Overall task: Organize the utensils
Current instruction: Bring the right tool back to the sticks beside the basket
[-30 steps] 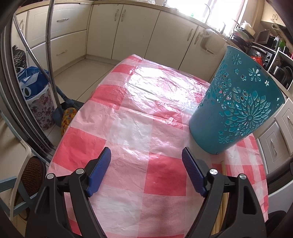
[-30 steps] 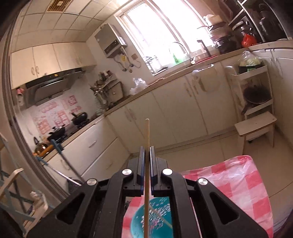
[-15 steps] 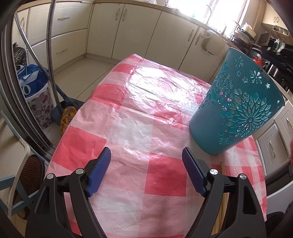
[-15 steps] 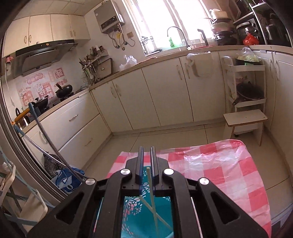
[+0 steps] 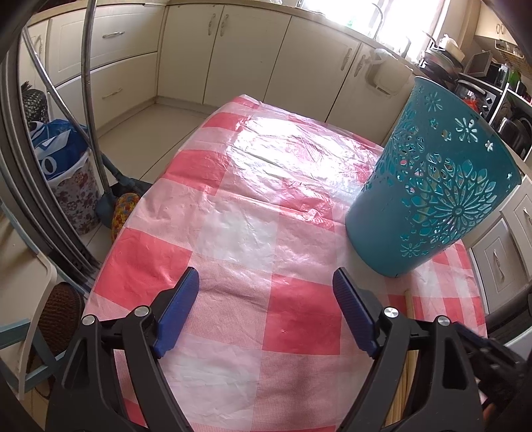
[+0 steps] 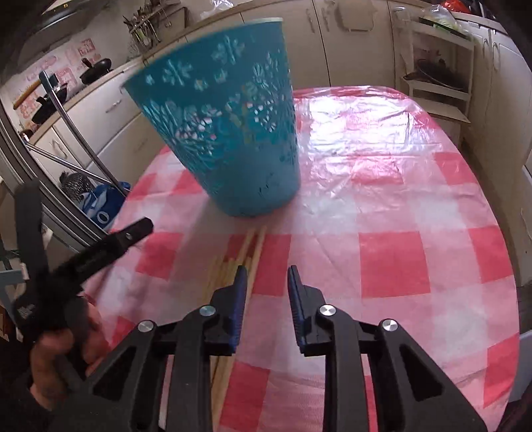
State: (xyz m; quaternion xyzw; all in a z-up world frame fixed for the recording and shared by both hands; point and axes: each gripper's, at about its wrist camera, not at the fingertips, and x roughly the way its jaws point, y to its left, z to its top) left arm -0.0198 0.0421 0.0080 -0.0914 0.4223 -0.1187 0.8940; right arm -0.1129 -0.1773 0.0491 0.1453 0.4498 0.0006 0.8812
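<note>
Chopsticks point(image 6: 247, 252) on checked tablecloth point(image 6: 392, 259), at basket's point(image 6: 219, 119) six o'clock. Right gripper point(image 6: 266, 277) empty, jaws opening, just beside pile. Left gripper point(image 5: 266, 299) wide, empty. Step: next pickup. Needs jaws astride one stick.

Daylight pours through the window point(image 5: 392, 20), glaring off the table point(image 5: 299, 156); the basket point(image 6: 219, 116) smears with blur, edges bowing.

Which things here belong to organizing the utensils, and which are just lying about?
Part of the job:
- wooden chopsticks lying on the checked tablecloth
- teal basket, upright
- right tool, opening, nothing between its pads
- left tool, open, empty

Just lying about:
- mop on the floor
- floral bin
- white step stool
</note>
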